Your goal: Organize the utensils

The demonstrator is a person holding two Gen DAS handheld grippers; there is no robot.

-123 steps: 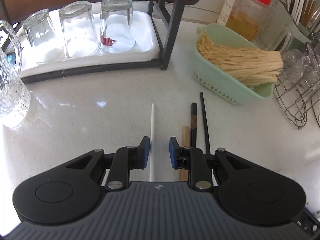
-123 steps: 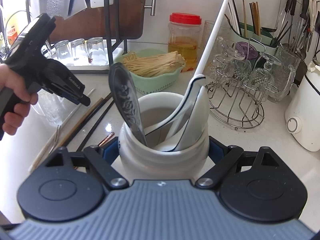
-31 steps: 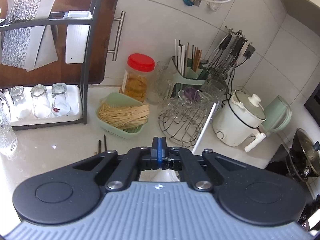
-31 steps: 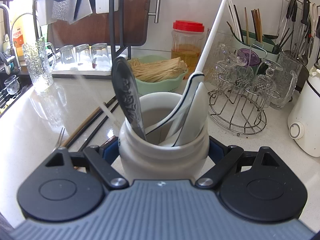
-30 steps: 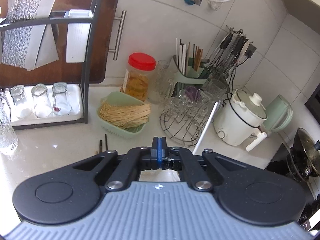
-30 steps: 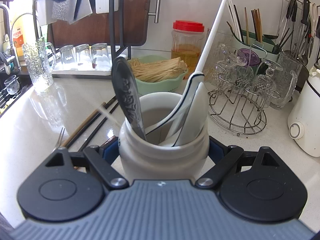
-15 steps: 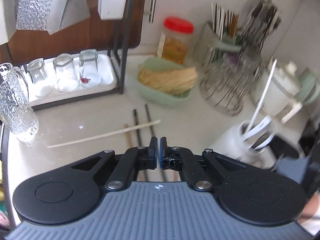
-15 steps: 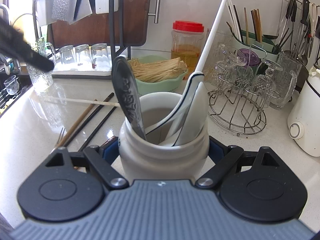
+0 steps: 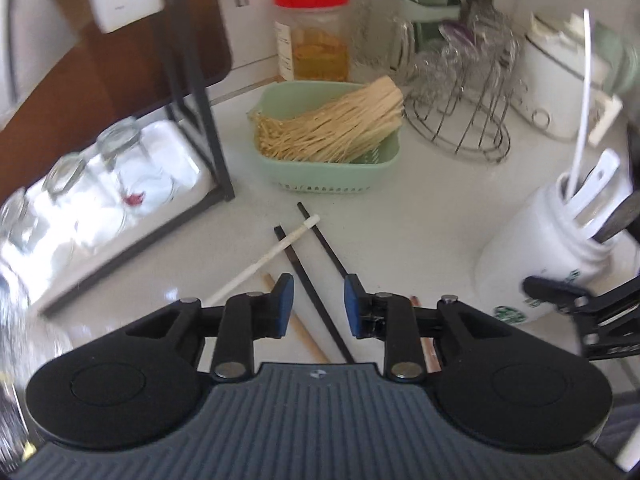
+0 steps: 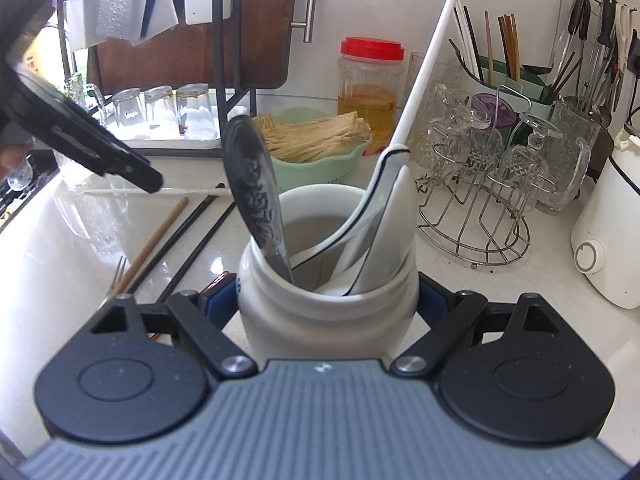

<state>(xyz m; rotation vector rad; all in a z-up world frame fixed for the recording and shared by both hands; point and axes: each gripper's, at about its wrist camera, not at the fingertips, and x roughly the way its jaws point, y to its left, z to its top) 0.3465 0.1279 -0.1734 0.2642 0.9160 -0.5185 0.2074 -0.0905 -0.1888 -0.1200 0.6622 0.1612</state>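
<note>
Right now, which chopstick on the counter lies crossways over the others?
The white chopstick. It slants across the two black chopsticks, which lie side by side.

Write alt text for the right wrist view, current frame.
The right gripper clamps a white ceramic jar holding a metal spoon, white ceramic spoons and one white chopstick. Left of it, loose chopsticks lie on the white counter, with the left gripper above them.

Your white table [image 9: 420,216] carries a green basket [image 9: 332,178]; just in front of it lie black chopsticks [image 9: 308,280], a white chopstick [image 9: 276,250] and a wooden one [image 9: 304,334].
</note>
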